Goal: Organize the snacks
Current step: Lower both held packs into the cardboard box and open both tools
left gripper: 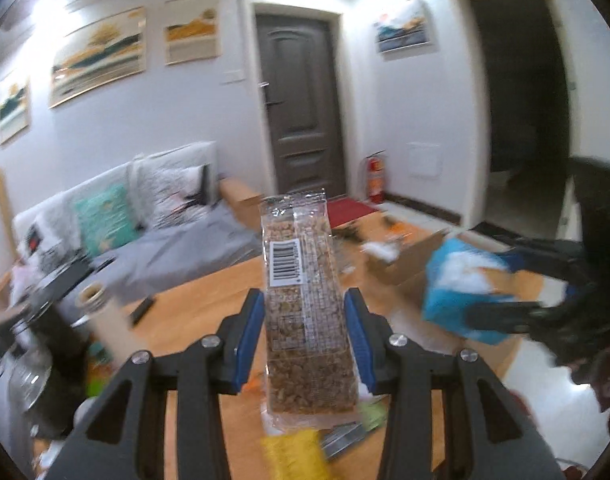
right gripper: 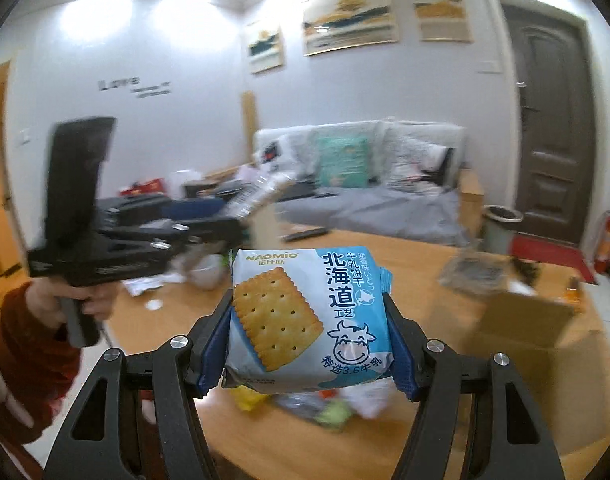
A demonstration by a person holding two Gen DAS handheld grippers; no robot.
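Wooden table (right gripper: pixel 405 264) across the lower part of both views, orange-brown, littered with blurred wrappers and scraps below the grippers. Behind it a white sofa (right gripper: pixel 369 168) with a grey cover, a teal cushion (right gripper: pixel 341 158) and patterned pillows. Pale walls hung with landscape paintings (right gripper: pixel 349 20); a dark panelled door (left gripper: pixel 301 104), a red fire extinguisher (left gripper: pixel 375 180) just beside it, a red mat (left gripper: pixel 351 210) at its foot. An open dark doorway to the right in the left wrist view.

On the table: an open cardboard box (right gripper: pixel 529 316) at the right, a paper tube (left gripper: pixel 105 320) and a clear jar (left gripper: pixel 29 380) at the left edge, a dark remote (right gripper: pixel 305 234) near the far side. Yellow and green packets, too blurred to name, lying under the held items.

Left gripper (left gripper: pixel 305 312) clamped narrow on a long clear pack of nut bar (left gripper: pixel 301 280), held upright above the table, barcode label facing the camera. Right gripper (right gripper: pixel 309 320) at middling width, gripping a blue and white cracker packet (right gripper: pixel 305 316) by its two sides, printed with a square cracker and a cartoon cow, lifted clear of the table. In the right wrist view, a hand (right gripper: pixel 53 296) in a red sleeve around the left gripper's handle.
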